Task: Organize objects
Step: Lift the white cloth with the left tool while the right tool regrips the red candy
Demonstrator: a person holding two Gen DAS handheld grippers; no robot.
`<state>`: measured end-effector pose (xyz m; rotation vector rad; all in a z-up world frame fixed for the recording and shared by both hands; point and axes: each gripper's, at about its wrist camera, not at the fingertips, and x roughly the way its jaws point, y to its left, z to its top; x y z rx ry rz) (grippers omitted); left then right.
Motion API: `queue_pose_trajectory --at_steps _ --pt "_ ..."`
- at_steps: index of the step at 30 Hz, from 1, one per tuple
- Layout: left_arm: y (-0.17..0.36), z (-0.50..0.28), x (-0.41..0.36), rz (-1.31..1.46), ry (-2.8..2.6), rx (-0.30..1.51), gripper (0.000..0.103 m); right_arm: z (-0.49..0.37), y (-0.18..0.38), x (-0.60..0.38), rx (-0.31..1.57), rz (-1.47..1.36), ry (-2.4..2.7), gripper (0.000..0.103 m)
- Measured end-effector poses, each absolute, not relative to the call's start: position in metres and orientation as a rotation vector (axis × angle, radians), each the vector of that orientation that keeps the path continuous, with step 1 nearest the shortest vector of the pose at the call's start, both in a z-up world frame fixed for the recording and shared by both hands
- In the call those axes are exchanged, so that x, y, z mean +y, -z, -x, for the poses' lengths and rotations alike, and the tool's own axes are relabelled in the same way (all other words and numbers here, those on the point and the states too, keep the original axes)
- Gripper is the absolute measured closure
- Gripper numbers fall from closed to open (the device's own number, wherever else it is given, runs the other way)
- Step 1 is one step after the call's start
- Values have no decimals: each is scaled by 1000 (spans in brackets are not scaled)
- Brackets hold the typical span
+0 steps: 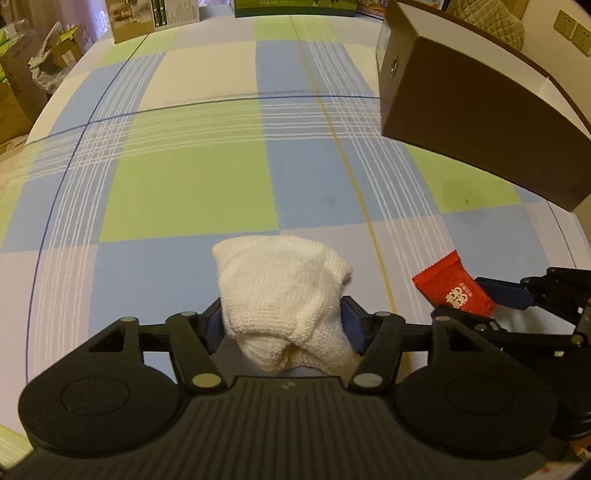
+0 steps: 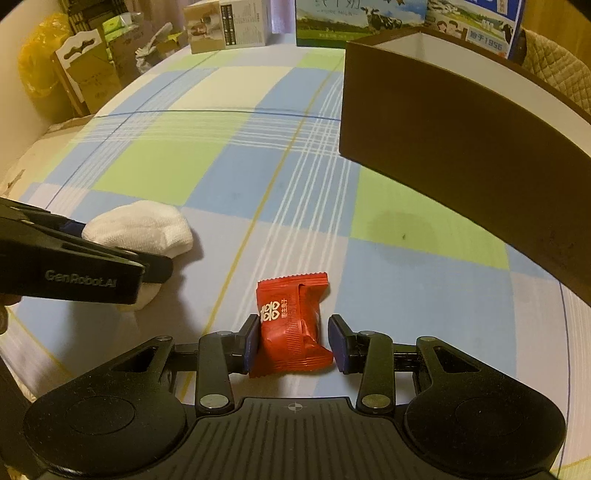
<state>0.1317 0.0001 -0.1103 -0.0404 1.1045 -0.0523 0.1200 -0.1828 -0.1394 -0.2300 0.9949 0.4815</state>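
The left gripper (image 1: 282, 321) is clamped on a white knitted cloth (image 1: 284, 302), its 2 blue pads pressed into the bundle's sides, and the cloth rests on the checked tablecloth (image 1: 184, 184) near the table's front. The right gripper (image 2: 293, 341) straddles a red snack packet (image 2: 290, 325) lying flat on the tablecloth; the left pad touches the packet's edge, but a thin gap shows at the right pad, so it has not closed on it. The 2 grippers sit side by side, close together, with the cloth to the left of the packet. A brown box (image 2: 461, 140) with a white inside stands ahead and to the right, well apart from both items, its near wall facing the grippers. Between the items and that wall the tablecloth lies bare, and a wide bare stretch runs forward and left toward the far edge, where cartons (image 2: 229, 26) stand in a row. The table's left edge curves away beside stacked cardboard boxes (image 2: 88, 74). The box's interior is mostly out of sight, its right end is cut off by the frame, and the packet's white print is too small to read.
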Motion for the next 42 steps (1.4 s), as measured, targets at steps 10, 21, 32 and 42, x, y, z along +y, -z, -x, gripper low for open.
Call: queue_pose_trajectory --at_steps 10,21,32,42 --pt "116 -137 -3 -6 40 1083 42 -127 142 -181 963 237 -483 66" --pt "113 -134 -4 -21 54 1070 50 -128 142 -182 958 232 -482 66" --pt "98 -130 -12 -14 95 1032 53 -130 127 -196 987 122 -473 67" --pt "66 -133 -15 25 99 961 53 -136 101 -208 963 40 -487 103"
